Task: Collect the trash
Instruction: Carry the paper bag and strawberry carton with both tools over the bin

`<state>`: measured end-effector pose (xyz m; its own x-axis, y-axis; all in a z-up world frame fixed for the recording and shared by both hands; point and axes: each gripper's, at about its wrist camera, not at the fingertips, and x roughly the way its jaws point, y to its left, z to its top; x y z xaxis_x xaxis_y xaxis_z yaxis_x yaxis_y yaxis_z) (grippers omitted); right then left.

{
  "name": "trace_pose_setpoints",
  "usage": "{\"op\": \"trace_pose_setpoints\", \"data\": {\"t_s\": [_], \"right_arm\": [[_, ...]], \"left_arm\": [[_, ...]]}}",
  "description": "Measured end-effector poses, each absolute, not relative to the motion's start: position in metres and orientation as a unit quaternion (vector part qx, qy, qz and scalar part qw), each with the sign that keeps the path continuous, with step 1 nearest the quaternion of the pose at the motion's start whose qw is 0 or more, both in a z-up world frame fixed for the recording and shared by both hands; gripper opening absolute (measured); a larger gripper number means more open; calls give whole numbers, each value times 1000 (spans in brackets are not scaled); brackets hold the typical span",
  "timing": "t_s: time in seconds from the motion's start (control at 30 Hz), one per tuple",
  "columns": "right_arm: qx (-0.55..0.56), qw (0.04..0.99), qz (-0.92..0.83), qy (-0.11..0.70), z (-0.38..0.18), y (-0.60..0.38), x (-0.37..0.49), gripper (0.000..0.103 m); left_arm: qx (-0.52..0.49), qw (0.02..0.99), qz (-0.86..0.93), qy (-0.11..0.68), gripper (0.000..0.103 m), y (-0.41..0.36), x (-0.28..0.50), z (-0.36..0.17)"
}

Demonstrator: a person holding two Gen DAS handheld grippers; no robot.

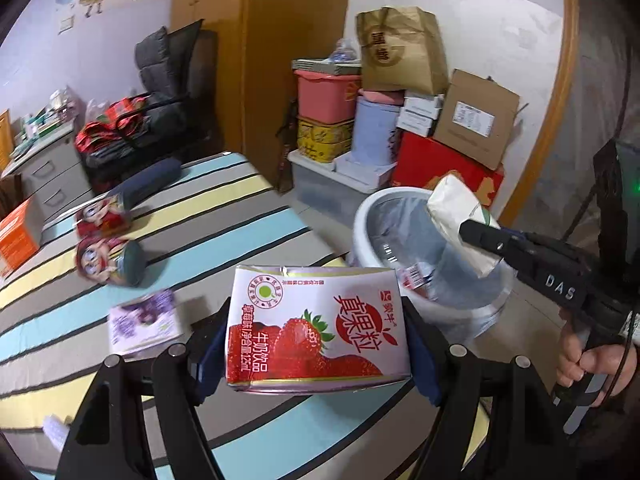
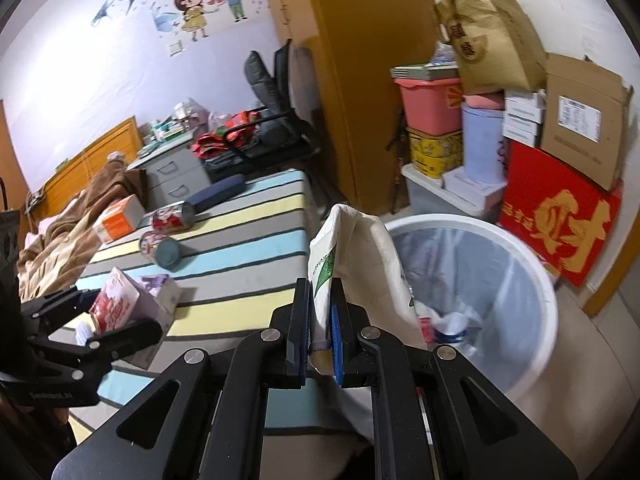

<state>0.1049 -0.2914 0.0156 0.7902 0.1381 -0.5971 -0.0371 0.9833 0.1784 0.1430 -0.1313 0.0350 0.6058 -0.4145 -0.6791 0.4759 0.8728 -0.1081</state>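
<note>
My left gripper (image 1: 318,344) is shut on a strawberry milk carton (image 1: 316,324) and holds it above the striped bed; it also shows in the right wrist view (image 2: 116,304). My right gripper (image 2: 320,332) is shut on a flattened white carton (image 2: 360,264) and holds it at the near rim of the white trash bin (image 2: 532,272), lined with a clear bag. In the left wrist view the white carton (image 1: 460,220) hangs over the bin (image 1: 364,220). A purple carton (image 1: 144,322) and two red cans (image 1: 108,264) lie on the bed.
An orange box (image 1: 18,236) and a dark blue case (image 1: 148,180) lie on the bed (image 1: 240,216). Stacked boxes, a pink tub and a red box (image 2: 560,216) crowd the floor behind the bin. A wooden wardrobe (image 2: 360,80) stands beside them.
</note>
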Motion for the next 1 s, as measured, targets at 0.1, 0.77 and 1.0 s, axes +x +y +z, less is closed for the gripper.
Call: {"op": "trace_pose_setpoints", "data": {"t_s": [0.1,0.77,1.0], "right_arm": [[84,942,34,324,14,-305,105,9],[125,917,-1,378,-16,-367,115,10],[129,911,-4,392,-24,-379,120,10]], "left_arm": [[45,893,-260,365,78,-148,147,37],[70,864,-325,378,78,-243,175,21],[79,857,-336,384,78,-261,177,15]]}}
